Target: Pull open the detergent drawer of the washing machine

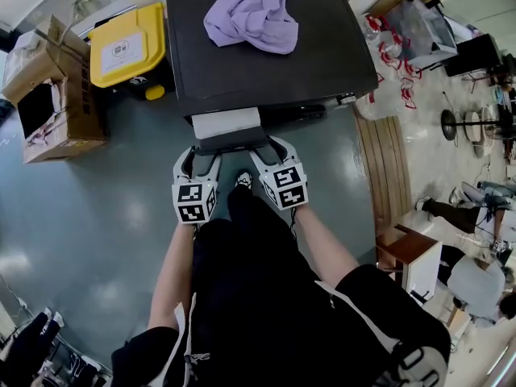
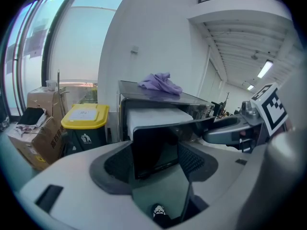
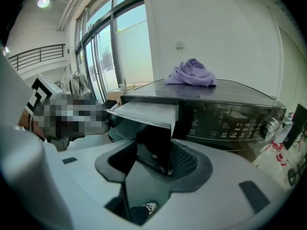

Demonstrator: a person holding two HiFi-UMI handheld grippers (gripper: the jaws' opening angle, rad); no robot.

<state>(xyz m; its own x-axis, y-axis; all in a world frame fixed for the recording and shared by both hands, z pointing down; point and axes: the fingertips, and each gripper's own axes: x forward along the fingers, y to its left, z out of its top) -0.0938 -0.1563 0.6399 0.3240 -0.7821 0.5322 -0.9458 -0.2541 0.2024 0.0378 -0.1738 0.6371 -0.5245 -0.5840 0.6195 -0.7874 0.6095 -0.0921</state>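
Note:
The dark washing machine [image 1: 258,55] carries a purple cloth [image 1: 254,10] on its top. Its detergent drawer [image 1: 227,123] stands pulled out, white inside, with a dark front panel [image 1: 231,143]. My left gripper [image 1: 201,158] sits at the panel's left end and my right gripper [image 1: 270,153] at its right end. In the left gripper view the panel [image 2: 156,150] stands between the spread jaws of the left gripper [image 2: 156,162]. In the right gripper view the panel's end [image 3: 153,145] sits inside the right gripper [image 3: 153,162], close to one pad. Both grippers look open.
A yellow-lidded bin [image 1: 127,47] and cardboard boxes [image 1: 52,95] stand left of the machine. A wooden slatted bench [image 1: 387,176] and plastic bags [image 1: 391,47] lie to its right. The machine's control panel [image 3: 230,123] runs right of the drawer. My shoe [image 1: 243,181] is below the drawer.

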